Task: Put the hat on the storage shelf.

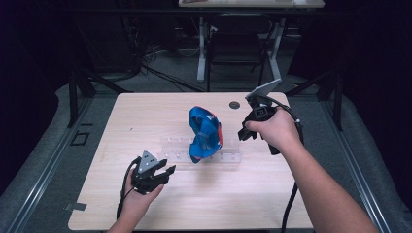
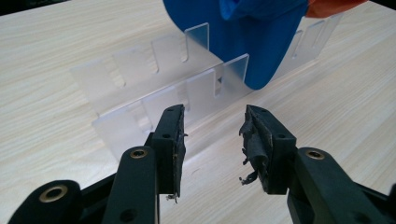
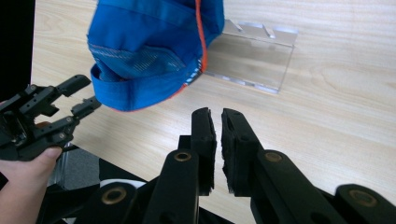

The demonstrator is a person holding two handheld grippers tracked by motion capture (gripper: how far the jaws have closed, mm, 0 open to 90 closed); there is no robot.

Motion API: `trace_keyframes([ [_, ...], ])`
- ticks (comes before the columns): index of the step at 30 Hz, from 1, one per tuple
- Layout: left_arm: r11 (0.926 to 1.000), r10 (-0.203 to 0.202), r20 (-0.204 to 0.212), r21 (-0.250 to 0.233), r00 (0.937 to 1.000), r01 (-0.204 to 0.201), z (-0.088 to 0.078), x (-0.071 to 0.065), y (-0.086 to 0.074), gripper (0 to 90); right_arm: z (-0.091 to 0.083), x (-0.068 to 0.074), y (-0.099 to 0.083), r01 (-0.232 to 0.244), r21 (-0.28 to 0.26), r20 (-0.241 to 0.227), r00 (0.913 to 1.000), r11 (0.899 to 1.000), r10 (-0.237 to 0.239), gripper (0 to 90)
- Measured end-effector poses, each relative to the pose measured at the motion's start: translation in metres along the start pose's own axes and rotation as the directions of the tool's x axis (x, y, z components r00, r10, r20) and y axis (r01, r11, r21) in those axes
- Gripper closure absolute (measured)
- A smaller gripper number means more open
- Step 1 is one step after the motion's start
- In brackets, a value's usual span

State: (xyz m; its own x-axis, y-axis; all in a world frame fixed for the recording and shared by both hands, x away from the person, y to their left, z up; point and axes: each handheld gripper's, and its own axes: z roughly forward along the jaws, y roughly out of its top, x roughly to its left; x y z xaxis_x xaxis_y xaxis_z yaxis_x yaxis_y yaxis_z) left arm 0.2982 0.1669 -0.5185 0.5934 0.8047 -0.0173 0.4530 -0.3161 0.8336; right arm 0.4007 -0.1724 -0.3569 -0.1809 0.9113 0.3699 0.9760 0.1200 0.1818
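Looking down from the high view, a blue cap with orange trim perches on a clear slotted rack in the middle of the table; the left tool sits near the rack's left end, pointing toward it, and the right tool hangs just to the right of the cap, both clear of it. From the left gripper view, the left tool has its jaws standing well apart with nothing between them, frayed padding on the pads; the rack lies straight ahead and the cap ahead and to the right, resting over a rack slot. From the right gripper view, the right tool shows only a narrow gap between its jaws, empty; the cap is ahead to the left, the rack ahead to the right, the left tool far left.
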Motion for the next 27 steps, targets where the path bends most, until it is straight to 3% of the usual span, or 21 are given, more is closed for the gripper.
trace_keyframes([
  [4, 0.9997, -0.008, -0.014, 0.022, 0.9999, 0.008, -0.001, 0.006, -0.009, 58.9, -0.003, -0.010, -0.007, -0.019, 0.007, 0.001, 0.9998, 1.000, 0.019, 82.7],
  [9, 0.9994, -0.029, -0.036, 0.020, 0.9989, 0.029, -0.006, 0.015, -0.019, 58.3, -0.005, -0.024, -0.017, -0.025, 0.021, 0.010, 0.9996, 0.999, 0.025, 82.7],
  [11, 0.9991, -0.038, -0.040, 0.019, 0.9985, 0.038, -0.008, 0.018, -0.021, 57.8, -0.005, -0.027, -0.021, -0.047, 0.003, 0.003, 0.9989, 0.999, 0.047, 82.6],
  [12, 0.9989, -0.041, -0.043, 0.019, 0.9982, 0.042, -0.010, 0.020, -0.023, 57.7, -0.006, -0.030, -0.021, -0.034, 0.020, 0.009, 0.9994, 0.999, 0.034, 82.6],
  [15, 0.9981, -0.057, -0.050, 0.019, 0.9971, 0.058, -0.013, 0.023, -0.026, 57.0, -0.003, -0.035, -0.027, -0.057, -0.006, 0.014, 0.9983, 0.998, 0.057, 82.4],
  [16, 0.9981, -0.058, -0.048, 0.020, 0.9971, 0.059, -0.014, 0.025, -0.028, 56.7, -0.004, -0.036, -0.028, -0.045, 0.008, 0.015, 0.9989, 0.999, 0.044, 82.3],
  [27, 0.9928, -0.117, -0.070, 0.018, 0.9906, 0.118, -0.017, 0.039, -0.046, 54.1, 0.019, -0.045, -0.044, -0.034, -0.008, 0.030, 0.9990, 0.999, 0.034, 78.2],
])
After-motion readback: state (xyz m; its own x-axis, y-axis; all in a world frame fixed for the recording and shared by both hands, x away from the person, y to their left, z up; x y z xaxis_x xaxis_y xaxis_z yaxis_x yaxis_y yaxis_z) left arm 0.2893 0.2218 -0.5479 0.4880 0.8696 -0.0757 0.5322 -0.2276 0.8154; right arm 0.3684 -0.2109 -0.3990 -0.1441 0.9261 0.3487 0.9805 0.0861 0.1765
